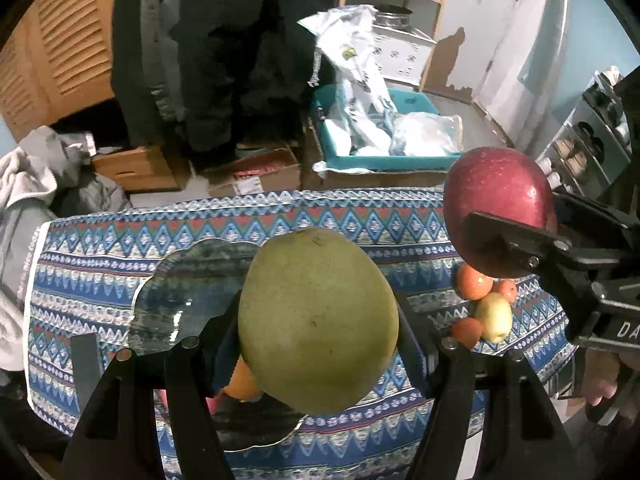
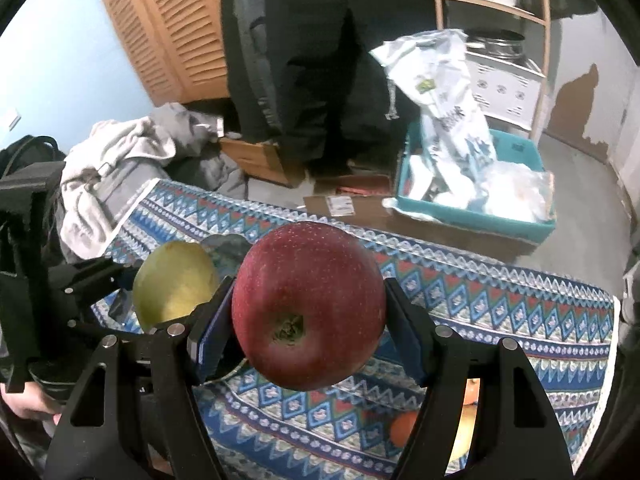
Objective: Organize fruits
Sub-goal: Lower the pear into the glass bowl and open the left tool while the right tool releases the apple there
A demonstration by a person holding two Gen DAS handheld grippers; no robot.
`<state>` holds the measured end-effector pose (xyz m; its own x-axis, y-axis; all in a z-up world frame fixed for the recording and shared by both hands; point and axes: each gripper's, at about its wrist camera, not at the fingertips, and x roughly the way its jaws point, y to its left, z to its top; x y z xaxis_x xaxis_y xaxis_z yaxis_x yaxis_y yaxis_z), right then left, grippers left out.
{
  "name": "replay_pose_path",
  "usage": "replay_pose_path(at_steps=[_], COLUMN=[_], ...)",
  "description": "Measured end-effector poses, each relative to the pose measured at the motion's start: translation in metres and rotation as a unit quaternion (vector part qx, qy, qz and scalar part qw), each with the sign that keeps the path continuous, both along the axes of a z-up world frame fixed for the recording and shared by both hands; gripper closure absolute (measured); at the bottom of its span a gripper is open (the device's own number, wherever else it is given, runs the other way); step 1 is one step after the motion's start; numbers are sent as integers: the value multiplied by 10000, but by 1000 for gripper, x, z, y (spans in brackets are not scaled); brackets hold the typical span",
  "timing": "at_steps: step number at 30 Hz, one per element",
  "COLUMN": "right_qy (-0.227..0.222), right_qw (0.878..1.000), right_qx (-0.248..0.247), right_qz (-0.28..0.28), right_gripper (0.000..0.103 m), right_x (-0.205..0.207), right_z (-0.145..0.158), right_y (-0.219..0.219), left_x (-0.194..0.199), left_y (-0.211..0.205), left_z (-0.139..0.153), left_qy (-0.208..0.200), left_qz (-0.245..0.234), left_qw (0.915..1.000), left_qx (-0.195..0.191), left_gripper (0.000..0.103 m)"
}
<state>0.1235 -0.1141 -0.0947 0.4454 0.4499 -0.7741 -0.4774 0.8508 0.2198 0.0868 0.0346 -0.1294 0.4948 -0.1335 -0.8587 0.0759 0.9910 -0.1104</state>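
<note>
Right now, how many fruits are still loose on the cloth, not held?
5 visible: three small orange fruits and a yellow-green one clustered at the cloth's right, plus an orange on the glass plate. The held fruit may hide more.

Green pear (image 1: 318, 320), red apple (image 2: 308, 306), both aloft

The desk (image 1: 360, 216) is covered by a blue, red and white zigzag-patterned cloth (image 1: 100, 280). A clear glass plate (image 1: 188, 292) with a scalloped rim lies on the cloth toward the left edge. Near the right edge sit small orange fruits (image 1: 472, 282) clustered around a yellow-green fruit (image 1: 494, 316).
</note>
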Motion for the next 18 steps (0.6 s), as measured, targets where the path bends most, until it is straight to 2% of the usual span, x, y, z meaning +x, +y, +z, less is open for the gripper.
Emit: replay_pose_path(at_steps=[10, 18], right_qy=[202, 427], right_qw=[9995, 9980], right_qx=[92, 8], right_qz=[228, 470], right_gripper=[31, 31], right_x=[8, 16], right_z=[-9, -30], right_y=[39, 78], left_x=[-6, -4], left_y=[53, 95], left_z=[-18, -42], left_qy=[68, 244], left_qz=[421, 789], left_qw=[9991, 9966], left_qx=[15, -6], left_gripper=[33, 33])
